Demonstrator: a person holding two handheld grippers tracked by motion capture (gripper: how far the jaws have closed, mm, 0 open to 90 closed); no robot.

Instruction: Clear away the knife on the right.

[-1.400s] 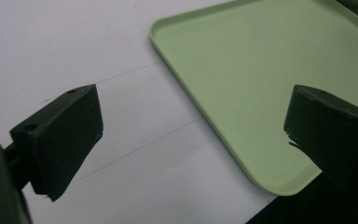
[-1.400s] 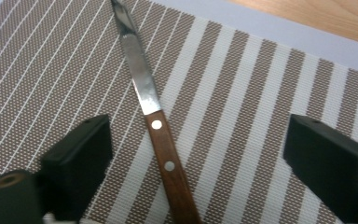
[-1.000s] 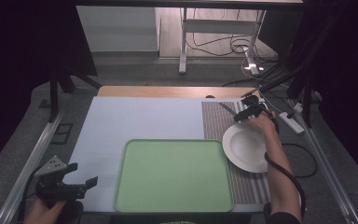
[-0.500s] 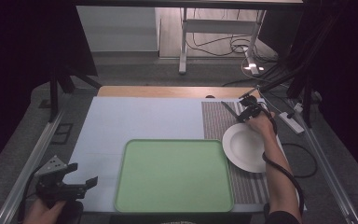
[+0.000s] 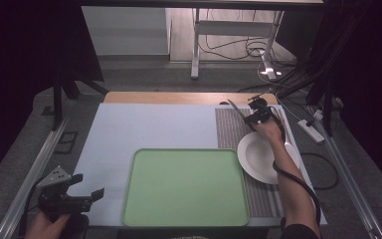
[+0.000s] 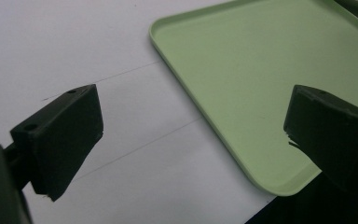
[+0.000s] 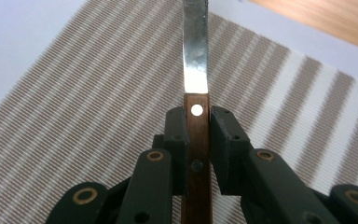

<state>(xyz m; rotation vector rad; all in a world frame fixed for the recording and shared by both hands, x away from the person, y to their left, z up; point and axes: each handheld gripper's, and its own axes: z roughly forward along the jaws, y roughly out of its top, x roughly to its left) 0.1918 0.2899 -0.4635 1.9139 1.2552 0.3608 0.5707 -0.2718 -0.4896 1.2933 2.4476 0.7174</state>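
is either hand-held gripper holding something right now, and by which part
The right hand-held gripper holds a knife, jaws shut on its wooden handle just below the blade. The left hand-held gripper is open, holding nothing.

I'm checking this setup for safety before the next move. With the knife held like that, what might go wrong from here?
The right hand-held gripper clamps the knife only by its narrow wooden handle, so the knife may pivot or slip. Its blade points outward over the striped mat, and a careless swing could scrape the mat or strike the white plate nearby.
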